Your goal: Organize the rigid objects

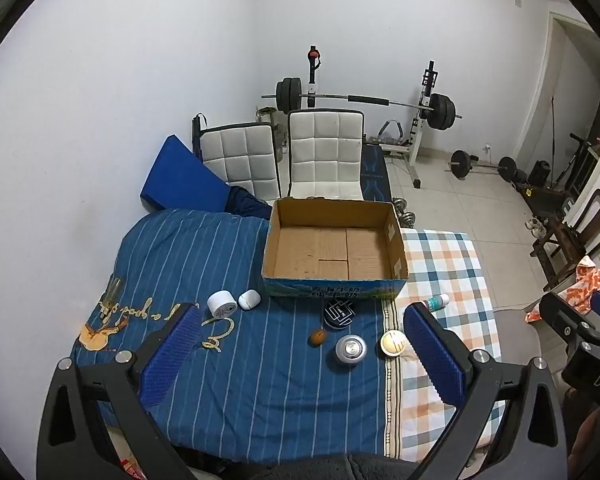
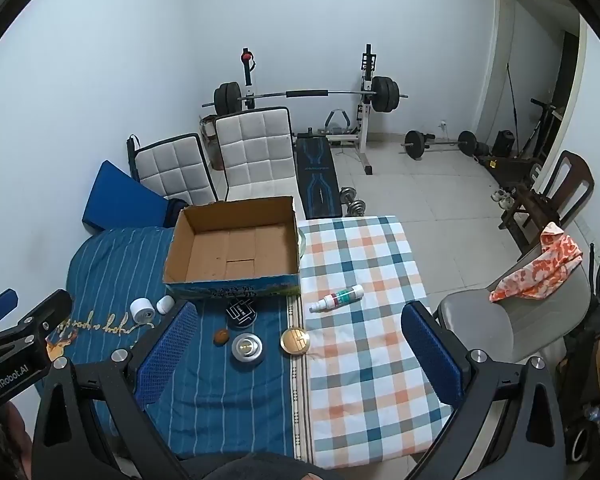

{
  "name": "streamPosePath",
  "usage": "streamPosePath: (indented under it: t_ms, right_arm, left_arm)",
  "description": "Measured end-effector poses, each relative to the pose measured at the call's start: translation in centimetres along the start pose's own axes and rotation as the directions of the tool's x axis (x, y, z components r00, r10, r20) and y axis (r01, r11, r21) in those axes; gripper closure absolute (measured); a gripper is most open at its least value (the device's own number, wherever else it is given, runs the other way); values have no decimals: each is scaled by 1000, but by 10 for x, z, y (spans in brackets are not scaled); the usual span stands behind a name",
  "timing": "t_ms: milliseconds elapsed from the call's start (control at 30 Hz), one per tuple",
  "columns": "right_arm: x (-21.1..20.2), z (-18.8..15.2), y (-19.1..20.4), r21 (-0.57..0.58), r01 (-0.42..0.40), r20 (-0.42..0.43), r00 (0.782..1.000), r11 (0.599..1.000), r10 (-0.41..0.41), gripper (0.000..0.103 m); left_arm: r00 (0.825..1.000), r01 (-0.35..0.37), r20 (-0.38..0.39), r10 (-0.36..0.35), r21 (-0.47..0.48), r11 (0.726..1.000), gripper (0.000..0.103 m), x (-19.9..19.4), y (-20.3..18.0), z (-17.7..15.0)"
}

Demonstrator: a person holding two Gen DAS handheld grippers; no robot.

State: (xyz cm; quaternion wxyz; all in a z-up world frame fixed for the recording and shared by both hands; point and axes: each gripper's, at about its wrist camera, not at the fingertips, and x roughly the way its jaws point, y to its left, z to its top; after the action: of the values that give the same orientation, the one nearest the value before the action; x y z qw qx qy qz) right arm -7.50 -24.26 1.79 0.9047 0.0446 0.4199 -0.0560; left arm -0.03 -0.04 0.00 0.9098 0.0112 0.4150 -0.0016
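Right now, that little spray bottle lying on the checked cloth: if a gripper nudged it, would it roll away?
Probably. The spray bottle lies on its side and looks round, so it may roll. The soft checked cloth should slow it. It looks small and light, likely easy to lift.

Legible markings:
- Left gripper (image 2: 4, 320) housing, at 9 o'clock in the right wrist view: "GenRobot.AI".
- Right gripper (image 1: 576, 320) housing, at 3 o'clock in the left wrist view: "DAS", cut off by the frame edge.
- Cardboard box (image 1: 332, 292) front wall: Chinese characters, inverted, not reliably readable.
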Motion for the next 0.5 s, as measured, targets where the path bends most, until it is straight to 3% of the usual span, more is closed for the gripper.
streamPosePath:
  t_ms: [500]
  right_arm:
    - [-7, -3, -5, 8, -2, 4, 1000, 1000, 2, 0]
  left_arm:
    - [1000, 13, -3, -13, 6, 1000, 0, -2, -7, 8]
